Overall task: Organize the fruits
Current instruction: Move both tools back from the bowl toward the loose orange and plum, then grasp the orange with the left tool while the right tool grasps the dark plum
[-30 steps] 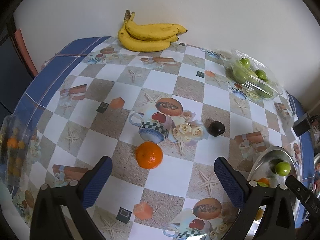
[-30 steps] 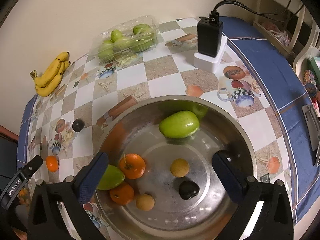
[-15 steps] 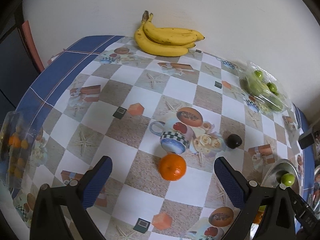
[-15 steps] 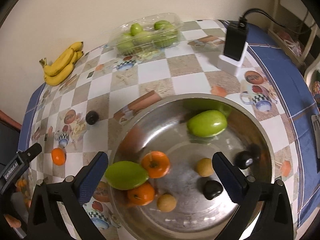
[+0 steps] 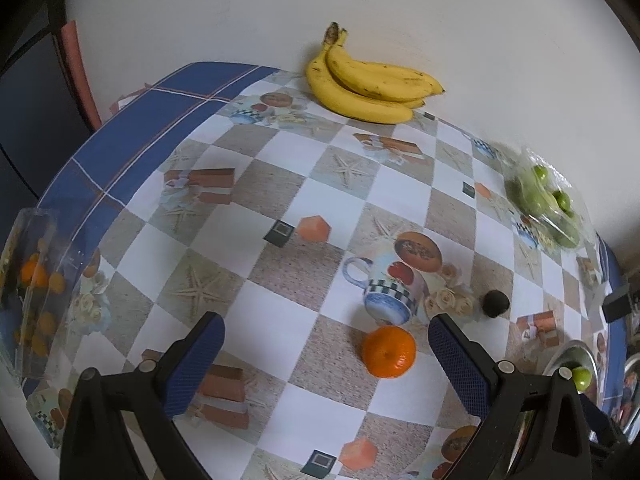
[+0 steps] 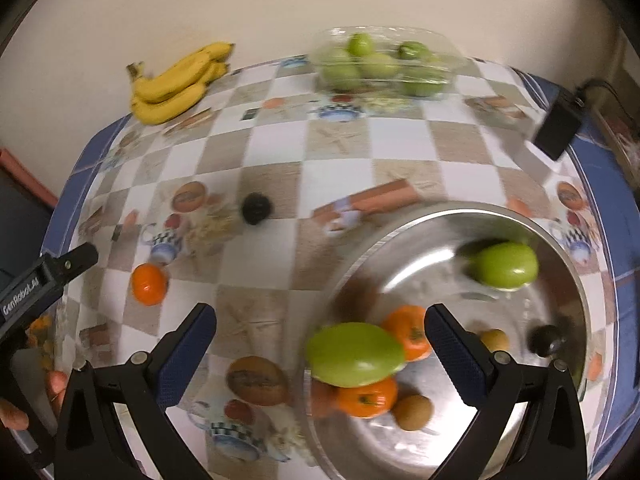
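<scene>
We judged the left gripper [image 5: 326, 354], jaws wide and empty, should centre on the near orange [image 5: 389, 352] before closing gently.

Counted: one round steel bowl [image 6: 460, 216]; one yellow banana bunch [image 5: 370, 84]; one clear plastic punnet [image 6: 384, 62]; three round orange mandarins [image 5: 389, 352].

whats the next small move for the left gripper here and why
Probably shift the left gripper a little to its right and lower it around the loose orange. Its jaws are open and empty, and the orange sits on the tablecloth off-centre, close to the right finger, while similar fruit already lies in the metal bowl. The small dark fruit could follow.
</scene>
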